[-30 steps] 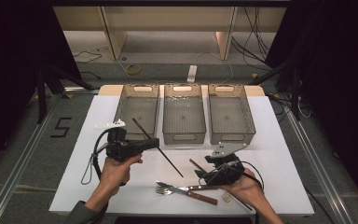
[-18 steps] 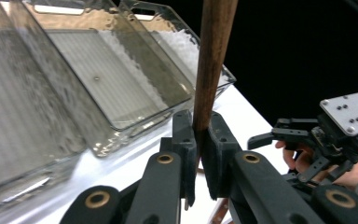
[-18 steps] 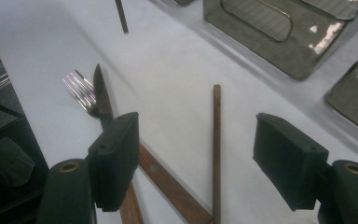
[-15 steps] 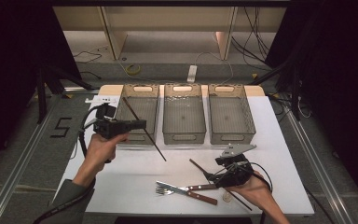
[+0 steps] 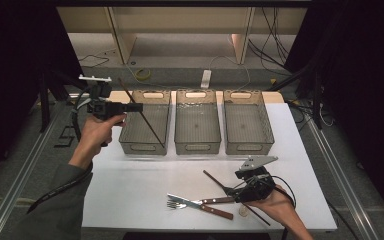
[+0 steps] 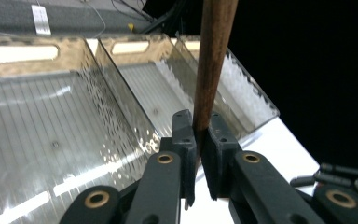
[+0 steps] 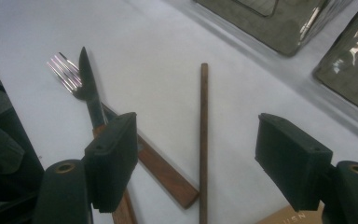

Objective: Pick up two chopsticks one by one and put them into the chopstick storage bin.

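Your left hand-held gripper [image 5: 136,107] is raised above the far left part of the counter [image 5: 130,195], beside the left bin [image 5: 145,142], and its jaws are clamped on a brown chopstick [image 5: 142,112]. In the left gripper view the chopstick [image 6: 212,65] stands up from between the two black pads, tight on both sides. From above, the stick slants across the left bin, its lower end over the bin's inside. The middle bin [image 5: 197,145] and the right bin [image 5: 249,145] stand in a row with it along the far edge. Your right hand-held gripper [image 5: 236,194] sits low near the front right corner with its jaws wide apart; they have just been opening, and nothing is pressed between them. A second chopstick [image 7: 203,140] lies flat on the counter between those open pads, untouched. Just beside it, toward the front edge, a knife [image 7: 93,105] with a wooden handle lies across a fork [image 7: 65,72].
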Demonstrator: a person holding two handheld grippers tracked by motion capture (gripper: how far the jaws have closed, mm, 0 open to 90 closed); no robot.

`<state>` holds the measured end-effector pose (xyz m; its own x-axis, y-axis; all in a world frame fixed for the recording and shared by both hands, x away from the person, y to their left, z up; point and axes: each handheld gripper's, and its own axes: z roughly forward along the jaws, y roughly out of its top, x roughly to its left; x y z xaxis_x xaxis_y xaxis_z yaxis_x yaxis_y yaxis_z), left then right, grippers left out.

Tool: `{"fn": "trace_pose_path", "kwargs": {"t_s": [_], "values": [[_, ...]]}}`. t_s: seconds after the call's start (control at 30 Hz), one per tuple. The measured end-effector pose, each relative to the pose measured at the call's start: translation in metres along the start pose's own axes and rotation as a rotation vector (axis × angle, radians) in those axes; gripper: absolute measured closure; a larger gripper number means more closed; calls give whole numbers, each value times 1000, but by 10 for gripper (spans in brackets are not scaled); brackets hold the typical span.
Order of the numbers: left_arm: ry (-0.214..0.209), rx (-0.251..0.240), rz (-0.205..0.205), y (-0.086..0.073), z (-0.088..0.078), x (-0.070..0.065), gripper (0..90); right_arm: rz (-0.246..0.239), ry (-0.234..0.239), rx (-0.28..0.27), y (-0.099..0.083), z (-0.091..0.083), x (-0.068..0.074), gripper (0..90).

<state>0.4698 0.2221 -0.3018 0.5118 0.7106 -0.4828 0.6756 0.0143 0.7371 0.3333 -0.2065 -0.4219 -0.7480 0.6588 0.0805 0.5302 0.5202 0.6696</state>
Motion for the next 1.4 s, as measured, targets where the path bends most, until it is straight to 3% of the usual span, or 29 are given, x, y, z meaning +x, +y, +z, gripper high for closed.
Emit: {"fn": "trace_pose_path", "kwargs": {"t_s": [0.07, 0.23, 0.63, 1.4], "values": [[29, -8, 5, 6, -1, 3, 834, 3, 1, -5, 0, -1, -1, 303], [57, -7, -16, 15, 6, 13, 834, 1, 6, -8, 0, -2, -1, 298], [148, 70, -55, 19, 43, 37, 832, 1, 13, -13, -1, -3, -1, 283], [167, 166, -106, 3, 77, 54, 828, 3, 11, -6, -1, -3, -2, 279]]}}
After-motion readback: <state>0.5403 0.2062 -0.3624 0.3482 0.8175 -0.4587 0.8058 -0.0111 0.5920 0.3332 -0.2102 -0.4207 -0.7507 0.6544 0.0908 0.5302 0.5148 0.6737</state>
